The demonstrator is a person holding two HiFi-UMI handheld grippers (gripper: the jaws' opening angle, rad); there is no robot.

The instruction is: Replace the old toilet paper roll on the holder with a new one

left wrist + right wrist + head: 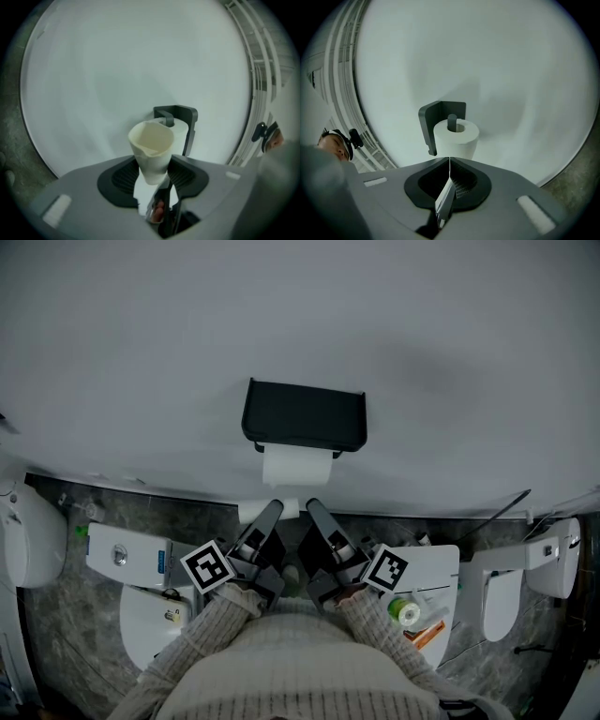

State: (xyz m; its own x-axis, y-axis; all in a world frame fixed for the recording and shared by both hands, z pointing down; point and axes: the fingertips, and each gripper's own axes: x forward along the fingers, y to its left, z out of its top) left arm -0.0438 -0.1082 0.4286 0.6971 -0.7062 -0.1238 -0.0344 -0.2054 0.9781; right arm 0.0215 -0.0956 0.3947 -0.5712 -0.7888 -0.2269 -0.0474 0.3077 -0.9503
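A black holder [304,415] is fixed to the white wall, and a full white toilet paper roll [296,466] sits on its peg. My left gripper [270,513] is just below it, shut on a squashed cream tube, the old roll [151,154], which stands up between the pads. Behind that tube the holder [185,123] shows. My right gripper [314,511] is beside the left one, its jaws pressed together with nothing in them. In the right gripper view the new roll [456,138] and the holder [436,117] lie straight ahead of my right gripper [449,161].
On the marbled floor below the wall stand a white toilet [28,535] at the left, a white box [127,557], a white lid [427,568] with a green-capped item [405,610], and another white fixture [548,559] at the right.
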